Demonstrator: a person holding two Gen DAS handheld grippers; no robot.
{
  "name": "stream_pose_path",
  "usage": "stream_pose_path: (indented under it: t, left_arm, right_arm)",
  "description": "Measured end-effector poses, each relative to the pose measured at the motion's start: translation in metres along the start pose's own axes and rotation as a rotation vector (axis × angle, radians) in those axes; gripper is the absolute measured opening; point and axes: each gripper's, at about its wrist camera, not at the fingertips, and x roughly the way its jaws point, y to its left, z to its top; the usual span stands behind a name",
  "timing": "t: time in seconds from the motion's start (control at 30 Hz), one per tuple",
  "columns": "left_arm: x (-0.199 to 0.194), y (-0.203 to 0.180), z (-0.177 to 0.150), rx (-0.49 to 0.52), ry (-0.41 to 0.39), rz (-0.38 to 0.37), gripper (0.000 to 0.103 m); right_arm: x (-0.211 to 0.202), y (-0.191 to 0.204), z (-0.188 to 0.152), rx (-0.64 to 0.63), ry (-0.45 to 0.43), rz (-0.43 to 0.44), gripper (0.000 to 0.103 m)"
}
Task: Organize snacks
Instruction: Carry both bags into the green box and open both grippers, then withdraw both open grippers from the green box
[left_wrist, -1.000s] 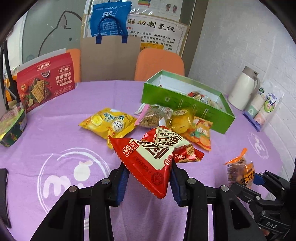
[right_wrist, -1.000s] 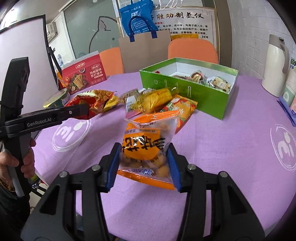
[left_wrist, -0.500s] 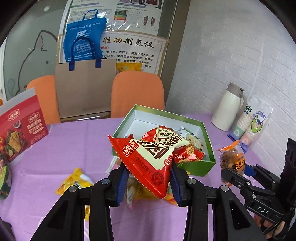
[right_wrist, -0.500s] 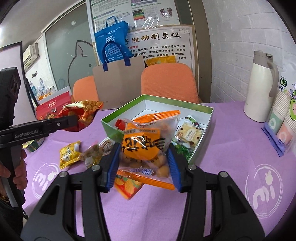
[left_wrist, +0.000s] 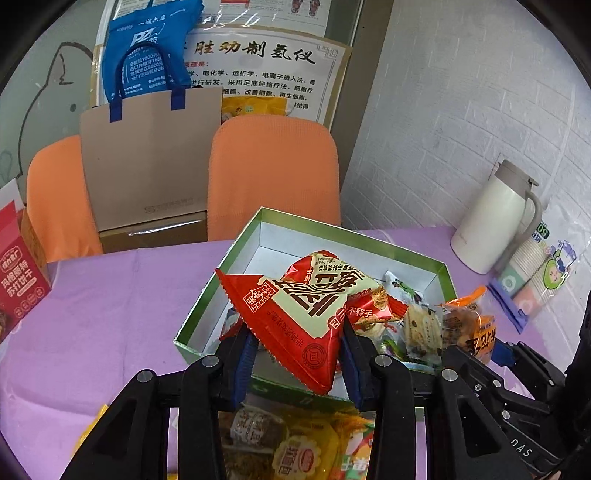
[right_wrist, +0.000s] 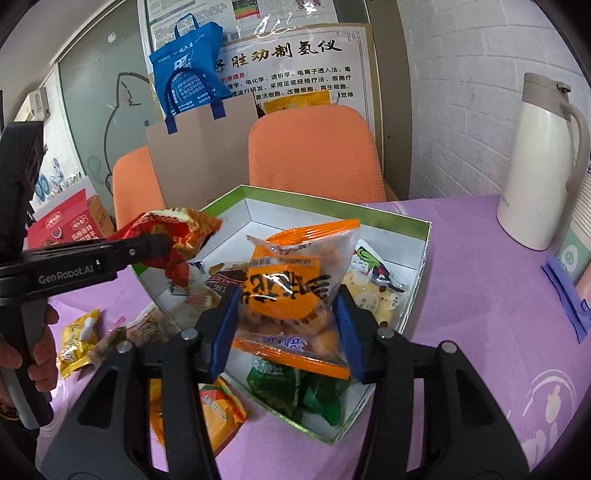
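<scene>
Packets both light, crinkly and crushable: my left tongs clamp the red foil snack bag at its lower body, my right tongs clamp the orange-and-clear plastic snack pouch mid-body, above the green cardboard box.

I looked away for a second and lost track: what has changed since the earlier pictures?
Both grippers carried their packets from above the table to over the green box. The left gripper stays shut on the red packet, the right gripper on the orange packet. Nothing was let go; the loose snacks stayed put.
</scene>
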Motion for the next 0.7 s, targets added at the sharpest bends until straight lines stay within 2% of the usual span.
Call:
stream_pose_path:
  t: [0.03,0.07,0.1,0.17,0.23,0.27,0.43,0.7]
  left_arm:
    - [0.007,-0.002,0.001,0.016,0.008,0.003,0.042]
    - [0.013,-0.003,0.000,0.030,0.012,0.013,0.044]
    - [0.017,-0.004,-0.001,0.045,0.014,0.020,0.049]
    - [0.017,-0.004,-0.005,0.042,0.008,0.034,0.090]
    - [0.009,-0.001,-0.009,0.028,-0.048,0.076,0.101]
    - [0.006,-0.001,-0.010,0.028,-0.064,0.088,0.103]
    - [-0.009,0.002,-0.010,0.020,-0.081,0.106,0.103]
    - [-0.050,0.004,-0.024,-0.010,-0.113,0.136,0.103]
  right_arm:
    - [0.004,0.001,0.000,-0.016,-0.005,-0.018,0.072]
    - [0.005,0.002,-0.002,-0.035,-0.016,-0.037,0.082]
    - [0.005,0.001,-0.002,-0.043,-0.025,-0.046,0.098]
    - [-0.001,0.000,-0.006,-0.048,-0.061,-0.060,0.102]
    - [-0.004,-0.003,-0.008,-0.042,-0.068,-0.067,0.102]
    - [-0.006,-0.004,-0.008,-0.035,-0.064,-0.072,0.102]
    - [-0.018,-0.003,-0.011,-0.010,-0.048,-0.066,0.102]
    - [-0.065,0.012,-0.018,0.009,-0.105,-0.032,0.102]
